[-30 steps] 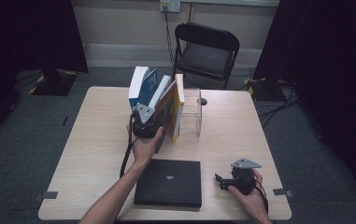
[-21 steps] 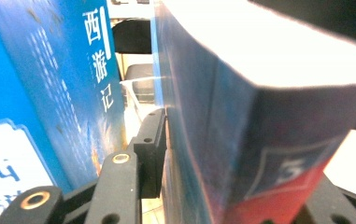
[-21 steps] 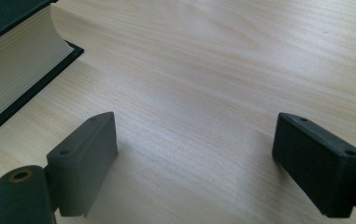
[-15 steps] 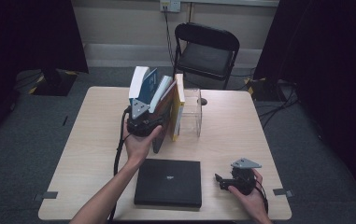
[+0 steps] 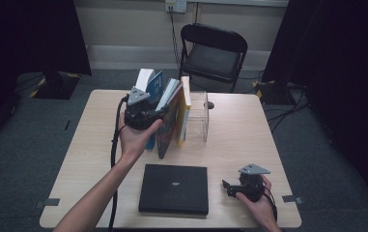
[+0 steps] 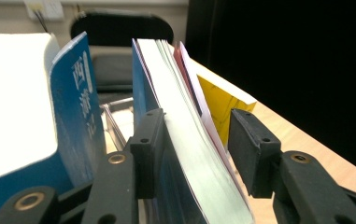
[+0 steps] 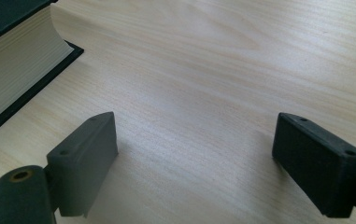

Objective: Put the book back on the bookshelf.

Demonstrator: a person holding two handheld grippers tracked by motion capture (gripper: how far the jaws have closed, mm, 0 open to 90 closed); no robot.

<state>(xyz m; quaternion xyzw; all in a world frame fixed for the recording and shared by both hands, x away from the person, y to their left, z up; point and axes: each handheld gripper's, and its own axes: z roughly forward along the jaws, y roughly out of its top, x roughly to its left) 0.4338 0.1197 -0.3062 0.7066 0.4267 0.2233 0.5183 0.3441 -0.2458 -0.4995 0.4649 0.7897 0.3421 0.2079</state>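
High view, starting at the left: left gripper (image 5: 143, 115) up off the table (image 5: 239, 130), nosed into the near end of a row of standing books. Just been closing its jaws, with the slim blue book (image 5: 168, 123) in between. Not clamped though, going by the left gripper view: left pad flat against the blue cover, right pad just clear of the pink and white covers on the far side. So open around it, not gripping.

As for looks: thin paperback, blue cover, pale greenish-white page edge facing the camera, tilted over to the right, a couple of other skinny covers tucked against it. In the high view, orange on its near face, standing on the table and leaning.

Left of it, a thick blue book (image 6: 80, 116) with white characters down the spine, outside the jaws. Right of it, a yellow book (image 6: 217, 100), then a clear stand (image 5: 198, 113) closing off the row.

Nearer the person, a black book (image 5: 174, 188) lying flat near the front edge of the table.

Far right: right gripper (image 5: 227, 187) low on the table in the right hand, jaws wide open over bare wood, nothing between them, the black book's page edge off to the left in the right gripper view.
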